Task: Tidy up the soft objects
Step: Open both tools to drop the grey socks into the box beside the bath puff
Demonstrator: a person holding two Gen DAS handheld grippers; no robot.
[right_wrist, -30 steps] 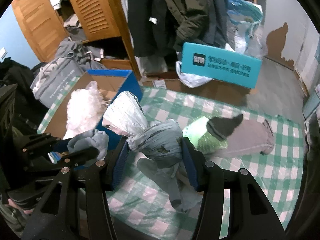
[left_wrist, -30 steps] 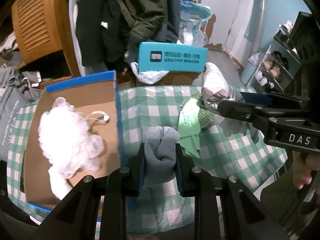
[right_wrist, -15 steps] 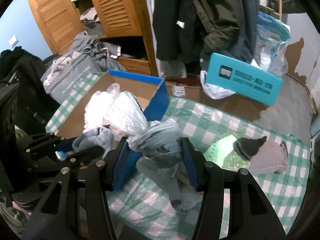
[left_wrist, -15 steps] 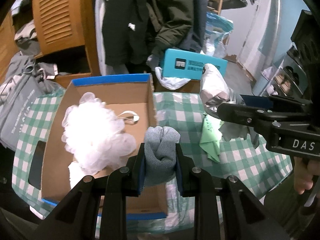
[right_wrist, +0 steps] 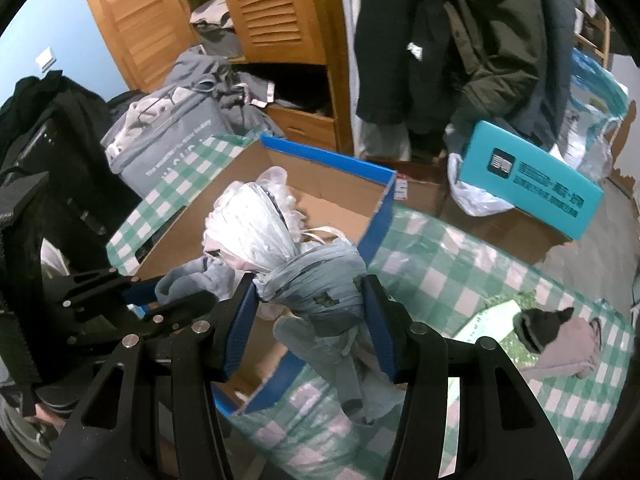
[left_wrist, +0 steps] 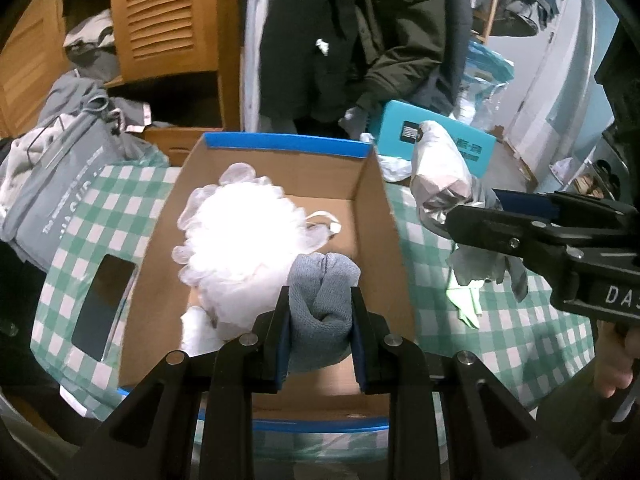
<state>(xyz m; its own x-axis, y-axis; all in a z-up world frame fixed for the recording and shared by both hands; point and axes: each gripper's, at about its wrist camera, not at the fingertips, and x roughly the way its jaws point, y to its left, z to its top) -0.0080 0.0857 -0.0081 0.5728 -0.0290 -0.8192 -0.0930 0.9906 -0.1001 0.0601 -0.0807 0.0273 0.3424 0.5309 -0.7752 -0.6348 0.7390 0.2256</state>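
Sock (left_wrist: 322, 300) is sitting pinched in left fingers (left_wrist: 320, 322) over box (left_wrist: 376, 216); right fingers (right_wrist: 310, 312) are clamping knotted bag (right_wrist: 308, 280), whose dangling tail is risking snagging the rim.

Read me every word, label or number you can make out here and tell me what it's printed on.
"DA": white letters on the right gripper body, cut off at the frame edge.
Teal box: dark logo square and lines of print, too blurred to read.
Grey bag: white line of print, too small to read.
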